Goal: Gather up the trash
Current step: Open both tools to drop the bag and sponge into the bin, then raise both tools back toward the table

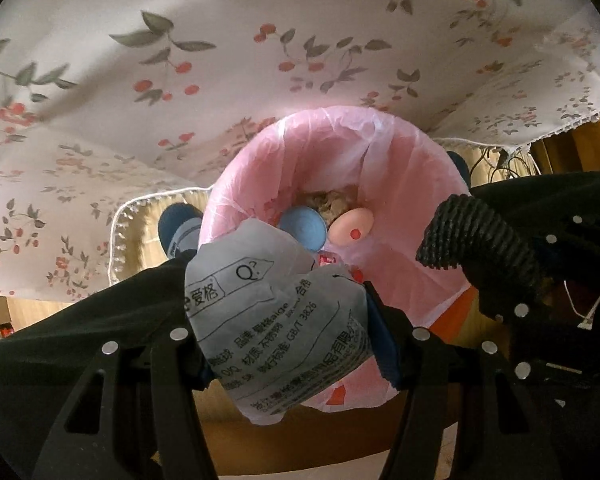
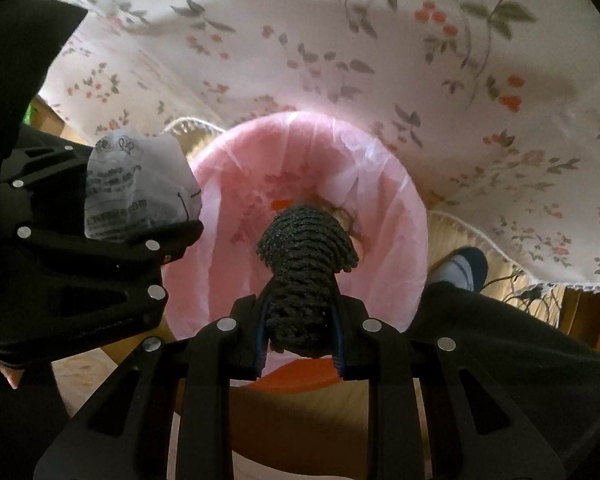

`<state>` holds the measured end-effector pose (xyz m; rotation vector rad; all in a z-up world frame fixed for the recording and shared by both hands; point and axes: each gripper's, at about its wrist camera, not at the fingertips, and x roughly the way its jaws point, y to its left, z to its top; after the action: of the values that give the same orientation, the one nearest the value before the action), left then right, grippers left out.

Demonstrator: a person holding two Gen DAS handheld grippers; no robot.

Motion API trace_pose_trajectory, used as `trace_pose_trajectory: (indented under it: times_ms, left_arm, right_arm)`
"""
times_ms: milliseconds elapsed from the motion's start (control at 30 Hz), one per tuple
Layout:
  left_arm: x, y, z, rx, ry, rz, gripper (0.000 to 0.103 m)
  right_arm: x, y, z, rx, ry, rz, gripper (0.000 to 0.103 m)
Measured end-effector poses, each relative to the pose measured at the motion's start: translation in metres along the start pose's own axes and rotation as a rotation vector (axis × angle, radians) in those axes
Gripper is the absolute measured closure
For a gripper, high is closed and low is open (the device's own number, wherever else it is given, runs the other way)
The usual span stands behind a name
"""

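Observation:
A bin lined with a pink bag (image 1: 400, 168) stands below both grippers; it also shows in the right wrist view (image 2: 220, 184). My left gripper (image 1: 296, 356) is shut on a crumpled grey printed wrapper (image 1: 276, 316) held over the bin's near rim; the wrapper also shows in the right wrist view (image 2: 140, 188). My right gripper (image 2: 300, 344) is shut on a dark knitted cloth (image 2: 304, 264) above the bin's mouth; the cloth also shows in the left wrist view (image 1: 472, 236). Inside the bin lie a blue round lid (image 1: 304, 226), a pink egg-shaped piece (image 1: 352, 226) and brown scraps.
A floral tablecloth (image 1: 260, 60) with a white lace edge hangs behind the bin and fills the upper part of both views. The person's dark trousers and blue shoes (image 1: 180, 228) flank the bin. Wooden floor (image 2: 300, 420) lies beneath. Cables (image 1: 512, 160) run at the right.

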<state>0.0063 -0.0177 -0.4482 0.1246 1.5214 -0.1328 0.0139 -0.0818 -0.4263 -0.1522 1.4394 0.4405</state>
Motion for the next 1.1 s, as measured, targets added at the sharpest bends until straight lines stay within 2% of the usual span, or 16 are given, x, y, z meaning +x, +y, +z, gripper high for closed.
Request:
trace_pose_trajectory:
  times_ms: [100,300,500,700,800,867,933,1067,1100]
  left_arm:
    - [0.008,0.002,0.003,-0.004,0.016,-0.003,0.041]
    - [0.012,0.007,0.005,-0.026,0.026,-0.007,0.024]
    - [0.012,0.017,0.005,-0.074,0.025,0.002,0.023]
    - [0.007,0.033,0.004,-0.138,0.001,0.038,0.019]
    - [0.005,0.039,0.003,-0.161,-0.011,0.064,0.015]
    - [0.003,0.043,0.003,-0.178,-0.017,0.074,0.015]
    - [0.002,0.045,0.003,-0.193,-0.025,0.081,0.015]
    - [0.003,0.049,0.003,-0.208,-0.019,0.079,0.014]
    - [0.004,0.049,0.003,-0.209,-0.010,0.088,0.014]
  right_arm:
    - [0.008,-0.001,0.002,0.006,0.021,0.003,0.079]
    - [0.024,-0.003,0.004,0.010,0.056,0.007,0.079]
    - [0.036,-0.001,0.005,-0.002,0.079,0.007,0.078]
    - [0.045,0.001,0.005,-0.013,0.095,0.019,0.071]
    - [0.049,0.006,0.006,-0.026,0.097,0.023,0.061]
    - [0.050,0.010,0.007,-0.043,0.089,0.017,0.059]
    - [0.050,0.012,0.008,-0.048,0.086,0.020,0.046]
    - [0.050,0.014,0.009,-0.061,0.069,0.010,0.030]
    - [0.049,0.014,0.009,-0.060,0.066,0.006,0.023]
